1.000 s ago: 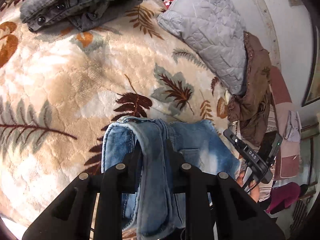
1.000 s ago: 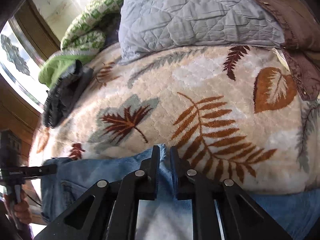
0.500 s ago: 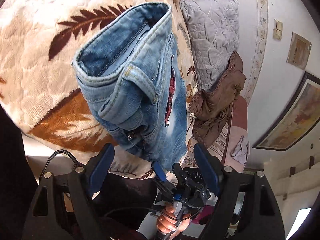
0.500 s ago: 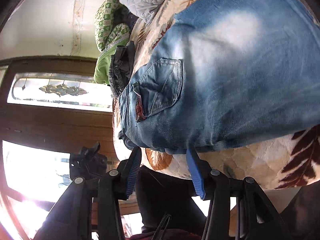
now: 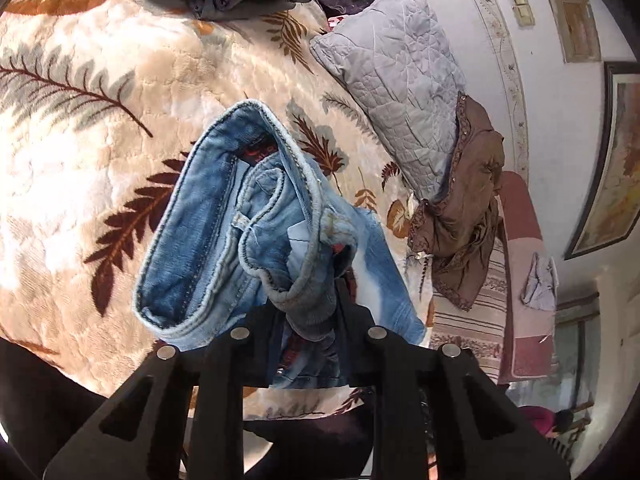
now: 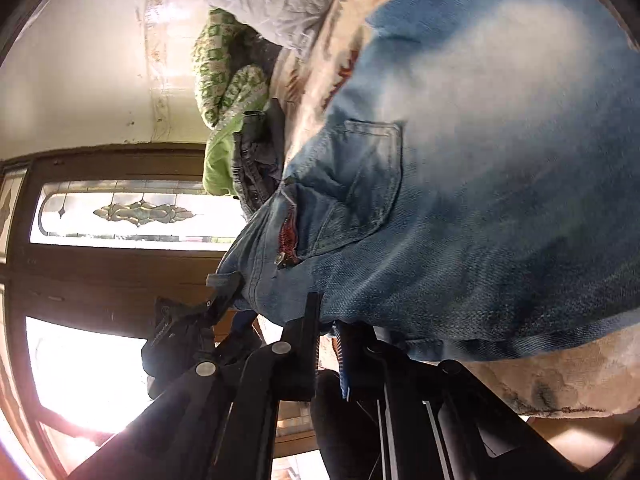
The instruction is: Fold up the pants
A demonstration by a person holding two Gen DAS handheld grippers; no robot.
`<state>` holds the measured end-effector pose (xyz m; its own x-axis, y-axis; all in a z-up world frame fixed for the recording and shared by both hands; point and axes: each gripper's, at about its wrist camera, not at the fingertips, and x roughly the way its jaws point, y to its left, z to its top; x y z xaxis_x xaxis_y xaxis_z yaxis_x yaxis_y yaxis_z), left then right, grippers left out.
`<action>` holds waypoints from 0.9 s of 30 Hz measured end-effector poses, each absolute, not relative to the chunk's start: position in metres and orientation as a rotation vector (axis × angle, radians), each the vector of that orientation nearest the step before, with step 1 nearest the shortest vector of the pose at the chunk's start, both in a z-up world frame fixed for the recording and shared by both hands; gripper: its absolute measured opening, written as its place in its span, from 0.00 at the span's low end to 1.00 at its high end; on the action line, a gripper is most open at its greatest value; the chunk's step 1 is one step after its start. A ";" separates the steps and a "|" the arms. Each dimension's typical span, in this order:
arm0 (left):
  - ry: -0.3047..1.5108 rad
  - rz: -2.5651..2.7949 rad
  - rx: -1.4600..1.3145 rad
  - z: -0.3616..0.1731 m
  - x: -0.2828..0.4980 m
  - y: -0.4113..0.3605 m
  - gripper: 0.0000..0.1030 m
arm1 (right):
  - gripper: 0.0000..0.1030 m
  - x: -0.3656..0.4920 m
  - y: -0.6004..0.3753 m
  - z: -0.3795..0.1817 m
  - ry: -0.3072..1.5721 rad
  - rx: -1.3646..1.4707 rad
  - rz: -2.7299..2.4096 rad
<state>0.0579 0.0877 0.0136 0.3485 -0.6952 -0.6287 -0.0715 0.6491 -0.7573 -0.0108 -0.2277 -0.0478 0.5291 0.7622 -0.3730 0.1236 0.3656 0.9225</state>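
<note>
While the left gripper (image 5: pixel 308 320) closes its fingers on a bunched fold of the jeans' waistband (image 5: pixel 280 216), the right gripper (image 6: pixel 326 332) has its fingers clamped on the jeans' (image 6: pixel 480 200) lower edge; beyond both, denim drapes over a leaf-patterned blanket (image 5: pixel 80 140) on the bed.

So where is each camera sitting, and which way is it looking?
Left wrist view: sits on the left gripper, looking down along its fingers at the blue jeans it is closing on, over the leaf-print blanket and grey pillow.
Right wrist view: sits on the right gripper, tilted sideways, facing the jeans' pocket side with a window behind; its jaws are shut at the jeans' lower edge.
Shared: the jeans, blanket and pillow. The left gripper also shows in the right view.
</note>
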 end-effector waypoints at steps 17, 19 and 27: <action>1.236 -0.540 -0.803 -0.017 0.020 0.100 0.62 | 0.38 -0.164 -0.463 -0.026 0.710 1.041 -0.171; 1.251 -0.540 -0.828 -0.023 0.023 0.091 0.64 | 0.38 -0.198 -0.509 -0.035 0.658 1.069 -0.349; 1.318 -0.472 -0.745 -0.032 0.033 0.048 0.64 | 0.19 -0.191 -0.549 -0.068 0.575 1.159 -0.369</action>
